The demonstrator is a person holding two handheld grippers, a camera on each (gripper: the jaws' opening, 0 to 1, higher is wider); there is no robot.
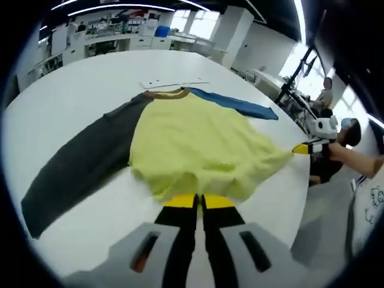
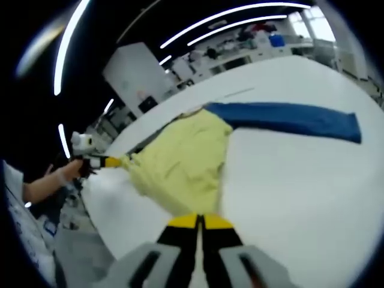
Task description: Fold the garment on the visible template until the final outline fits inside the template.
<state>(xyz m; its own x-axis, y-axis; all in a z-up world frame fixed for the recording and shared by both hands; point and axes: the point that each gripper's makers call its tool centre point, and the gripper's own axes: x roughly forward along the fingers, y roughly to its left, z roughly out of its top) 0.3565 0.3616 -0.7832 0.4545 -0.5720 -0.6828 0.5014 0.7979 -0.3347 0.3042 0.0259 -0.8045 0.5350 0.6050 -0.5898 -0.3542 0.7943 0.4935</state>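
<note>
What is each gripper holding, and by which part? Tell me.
Both grip the garment by its bottom hem: the left gripper and the right gripper each have their jaws shut on one end of the yellow edge.

Left gripper (image 1: pixel 198 201) & right gripper (image 2: pixel 200 222): black jaws w/ yellow tips, grey housings.

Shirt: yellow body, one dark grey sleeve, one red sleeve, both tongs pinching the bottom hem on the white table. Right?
Almost. The second sleeve is blue, not red; the right gripper view shows it clearly. The rest holds: the shirt has a yellow body and a dark grey sleeve, and the left tongs and right tongs each pinch its bottom hem on the white table.
</note>
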